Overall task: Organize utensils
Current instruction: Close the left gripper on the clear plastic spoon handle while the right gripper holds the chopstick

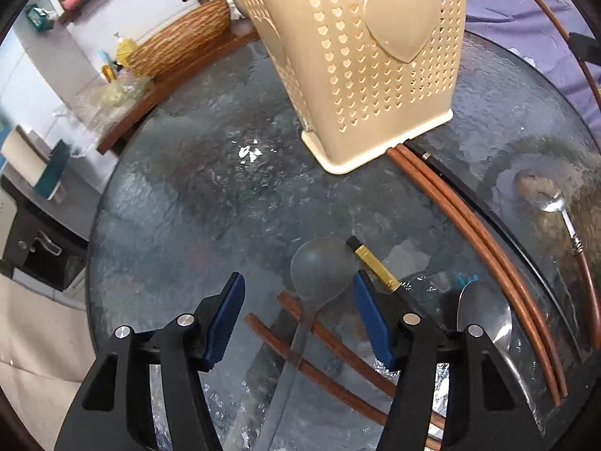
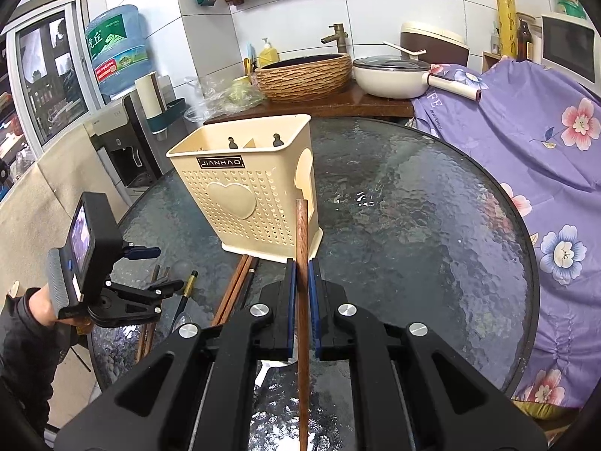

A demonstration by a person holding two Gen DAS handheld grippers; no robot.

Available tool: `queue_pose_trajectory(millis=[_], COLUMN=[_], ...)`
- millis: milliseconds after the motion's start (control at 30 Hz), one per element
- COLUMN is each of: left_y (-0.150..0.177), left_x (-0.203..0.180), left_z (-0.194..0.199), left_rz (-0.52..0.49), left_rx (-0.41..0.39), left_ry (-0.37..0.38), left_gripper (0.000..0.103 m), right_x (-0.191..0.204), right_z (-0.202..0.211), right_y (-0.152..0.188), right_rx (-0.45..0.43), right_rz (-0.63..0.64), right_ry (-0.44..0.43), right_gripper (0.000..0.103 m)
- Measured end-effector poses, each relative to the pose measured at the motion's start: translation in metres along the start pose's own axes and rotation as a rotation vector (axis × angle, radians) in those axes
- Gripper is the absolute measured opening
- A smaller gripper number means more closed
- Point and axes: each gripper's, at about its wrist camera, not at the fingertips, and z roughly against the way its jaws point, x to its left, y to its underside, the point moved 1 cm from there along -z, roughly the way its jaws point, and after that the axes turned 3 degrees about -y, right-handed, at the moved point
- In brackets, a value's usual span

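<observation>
We hover our left gripper (image 1: 296,315), jaws apart, over the spoon (image 1: 323,270) while our right gripper (image 2: 300,300) clamps a chopstick (image 2: 301,233), caddy (image 2: 244,184) next.

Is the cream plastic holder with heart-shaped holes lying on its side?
No, the cream plastic holder stands upright on the glass table, its open top facing up.

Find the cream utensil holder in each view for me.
Left wrist view: holder fills the top centre, standing on the glass table, chopsticks at its base.
Right wrist view: holder stands left of centre, beyond the shut right tool.
Shared landmark: the woven basin behind the table.
</observation>
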Motion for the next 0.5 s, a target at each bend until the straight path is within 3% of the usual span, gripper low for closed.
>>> queue_pose_trajectory(millis=[133, 333, 500], left_y=[-0.007, -0.014, -0.016], left_x=[0.003, 0.008, 0.007], left_z=[-0.004, -0.009, -0.010], left_rz=[-0.012, 0.012, 0.005], left_rx=[0.017, 0.037, 0.044], left_ry=[0.062, 0.184, 0.203], left_gripper=[0.057, 0.039, 0.036], right_x=[0.000, -0.001, -0.001], right_z=[-0.002, -0.004, -0.004], right_y=[0.000, 0.000, 0.000], right_rx=[0.005, 0.007, 0.007], right_rz=[-0.003, -0.007, -0.007], right_ry=[0.000, -0.002, -0.003], right_gripper=[0.007, 0.007, 0.007])
